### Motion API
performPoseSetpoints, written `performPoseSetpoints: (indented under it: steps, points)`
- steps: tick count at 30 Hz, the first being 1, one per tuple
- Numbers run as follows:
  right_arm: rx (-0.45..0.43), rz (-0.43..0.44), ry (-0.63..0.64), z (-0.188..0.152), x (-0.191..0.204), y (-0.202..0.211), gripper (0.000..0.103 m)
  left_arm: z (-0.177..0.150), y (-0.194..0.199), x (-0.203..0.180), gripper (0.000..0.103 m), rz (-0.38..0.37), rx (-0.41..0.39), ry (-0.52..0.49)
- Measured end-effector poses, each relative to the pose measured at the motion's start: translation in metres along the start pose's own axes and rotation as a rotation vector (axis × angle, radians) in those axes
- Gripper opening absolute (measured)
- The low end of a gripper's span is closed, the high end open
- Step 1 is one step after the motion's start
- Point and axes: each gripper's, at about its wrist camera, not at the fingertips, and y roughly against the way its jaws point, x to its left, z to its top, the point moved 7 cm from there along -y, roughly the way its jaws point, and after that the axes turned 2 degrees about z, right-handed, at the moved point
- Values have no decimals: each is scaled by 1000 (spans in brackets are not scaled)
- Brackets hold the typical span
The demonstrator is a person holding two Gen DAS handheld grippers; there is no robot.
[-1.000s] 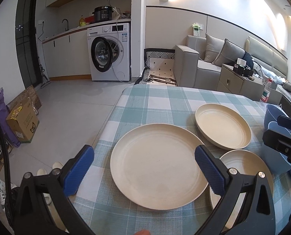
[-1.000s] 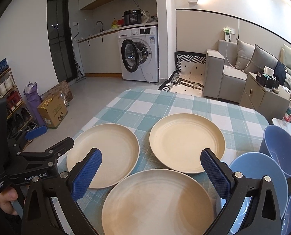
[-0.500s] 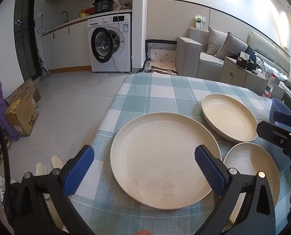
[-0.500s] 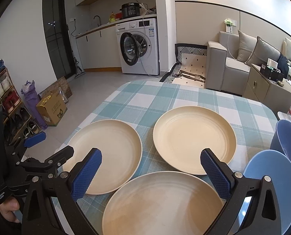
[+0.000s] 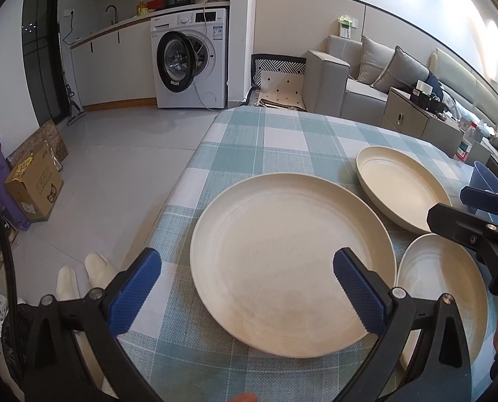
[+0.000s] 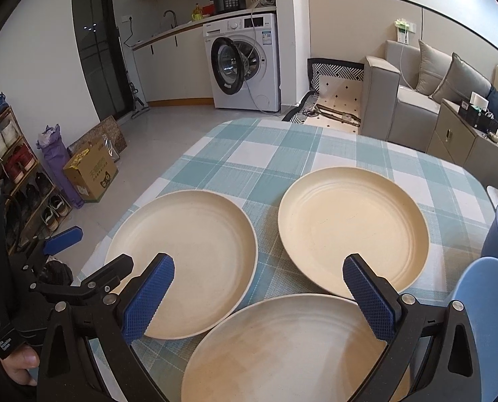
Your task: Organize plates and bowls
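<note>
Three cream plates lie on the checked tablecloth. The left plate [image 5: 292, 261] [image 6: 185, 261] sits just ahead of my open, empty left gripper [image 5: 245, 291]. The far plate [image 5: 399, 191] [image 6: 353, 227] lies behind it to the right. The near plate [image 5: 440, 284] [image 6: 282, 345] lies under my open, empty right gripper [image 6: 259, 298]. Blue bowls [image 6: 483, 318] stand at the right edge. The left gripper also shows in the right wrist view [image 6: 81, 258], and the right gripper's fingers [image 5: 460, 224] show in the left wrist view.
The table's left edge [image 5: 182, 181] drops to a tiled floor with white slippers [image 5: 81, 274] and a cardboard box [image 5: 34, 181]. A washing machine [image 6: 245, 63] and a grey sofa [image 6: 416, 97] stand beyond the table.
Both grippers have moved down and forward toward the plates, which now look larger. The jaws stay open. No plate has moved.
</note>
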Motion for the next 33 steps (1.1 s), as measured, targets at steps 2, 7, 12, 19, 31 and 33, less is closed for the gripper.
performPoseSetpoints:
  steps: [2, 7, 12, 19, 31, 33]
  points:
    - [11, 4, 5, -1, 2, -5, 103, -2, -3, 0, 103, 0, 10, -3]
    - [43, 30, -6, -2, 4, -20, 103, -7, -10, 2, 103, -4, 33, 0]
    - [70, 42, -18, -5, 3, -33, 103, -9, -12, 5, 101, -14, 38, 11]
    - [113, 65, -16, -11, 6, -46, 98, -13, -17, 4, 89, -34, 60, 9]
    - [164, 97, -14, -18, 12, -60, 79, -18, -23, 5, 75, -49, 91, 12]
    - [171, 98, -9, -19, 13, -62, 74, -18, -23, 6, 74, -47, 91, 9]
